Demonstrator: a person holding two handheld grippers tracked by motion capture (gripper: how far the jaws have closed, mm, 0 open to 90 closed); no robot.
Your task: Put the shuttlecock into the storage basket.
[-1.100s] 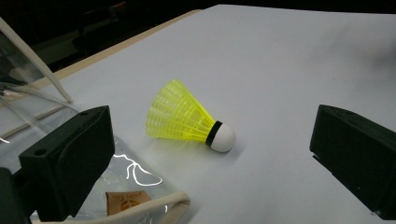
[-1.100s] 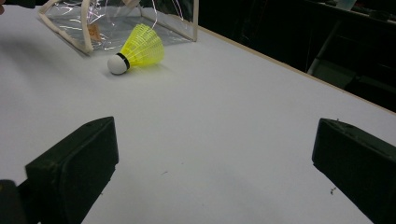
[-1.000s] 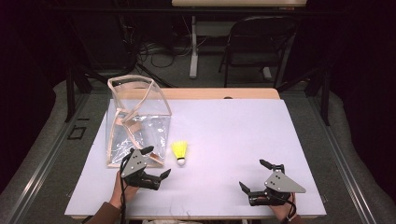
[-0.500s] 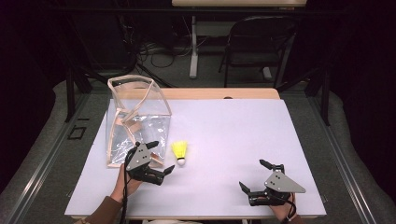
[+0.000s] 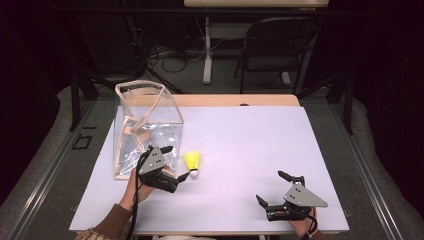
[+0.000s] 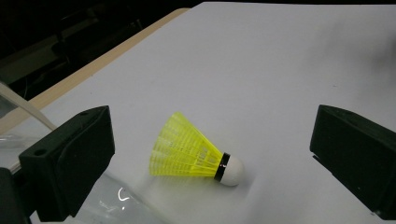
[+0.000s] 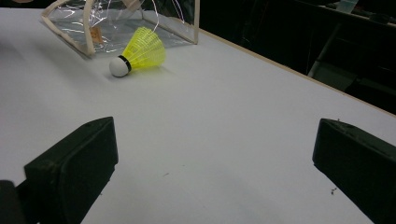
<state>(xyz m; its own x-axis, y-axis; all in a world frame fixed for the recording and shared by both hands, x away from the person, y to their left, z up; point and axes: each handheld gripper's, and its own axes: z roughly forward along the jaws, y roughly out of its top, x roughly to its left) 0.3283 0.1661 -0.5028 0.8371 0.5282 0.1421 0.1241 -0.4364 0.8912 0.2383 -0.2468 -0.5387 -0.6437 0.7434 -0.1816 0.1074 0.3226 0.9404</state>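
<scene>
From the high view, a yellow shuttlecock [image 5: 192, 163] is lying on its side on the white worktop [image 5: 250, 145]. Its white tip is pointing toward the person. A see-through bag [image 5: 145, 127] is standing just beside it, on the left part of the worktop. The left gripper [image 5: 175, 165] is sitting right next to the shuttlecock, and one of its fingers is reaching up to the white tip. Its fingers are spread wide. The person's left hand [image 5: 136, 185] is holding it from below. The right gripper [image 5: 272, 189] is resting near the front edge of the worktop, well apart from the shuttlecock. Its fingers are spread wide too, with nothing between them.

From the left gripper view, the shuttlecock [image 6: 194, 153] is lying between the two black fingers [image 6: 70, 163]. The fingers are standing far apart, one on each side, and they are not touching it. The yellow skirt is pointing to the left and the white tip to the right. A bit of the see-through bag [image 6: 23, 105] is peeking in at the left edge.

From the right gripper view, the two black fingers [image 7: 74, 168] are standing wide apart over bare white worktop [image 7: 224, 121]. The shuttlecock [image 7: 139, 50] is lying farther off, with its white tip facing this way. The see-through bag [image 7: 116, 18] is standing right behind it.
</scene>
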